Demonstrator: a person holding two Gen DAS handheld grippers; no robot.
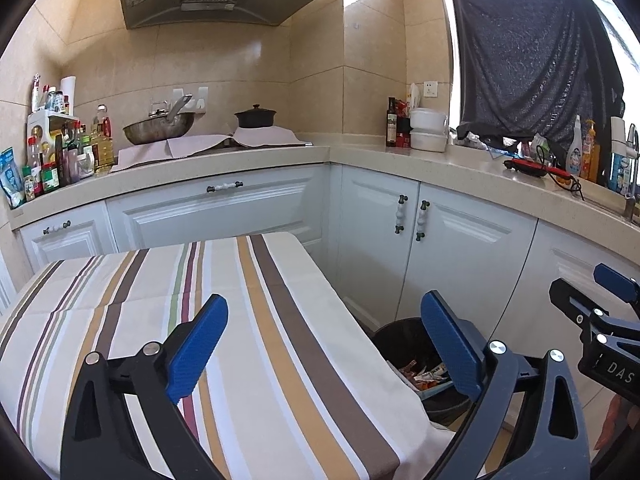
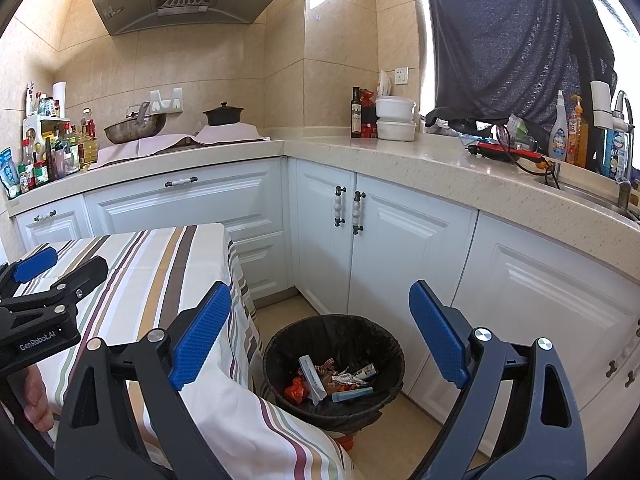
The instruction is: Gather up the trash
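Both grippers are spread wide with nothing between their blue pads. The left gripper [image 1: 324, 344] hangs over the right edge of the table [image 1: 120, 304], whose striped cloth [image 1: 280, 360] drapes down the side; its left pad [image 1: 198, 346] sits above the cloth and its right pad [image 1: 452, 346] above the bin [image 1: 394, 340]. The right gripper [image 2: 320, 336] is held beside the table, over the floor, looking down into the bin [image 2: 334, 364], which stands on the tile just beside the table's corner and near the white cabinets [image 2: 400, 240]. The bin has a black liner and holds the trash [image 2: 334, 380]: crumpled wrappers, a red scrap, a white packet and a blue-and-white packet, all lying on the bottom. In the right wrist view the left gripper [image 2: 36, 280] shows at the left edge above the cloth [image 2: 152, 272], and part of a hand [image 2: 36, 404] shows below it. Behind, the counter [image 2: 400, 152] carries a wok [image 2: 136, 128], a black pot [image 2: 223, 114], bottles [image 2: 52, 156] and white tubs [image 2: 395, 118].
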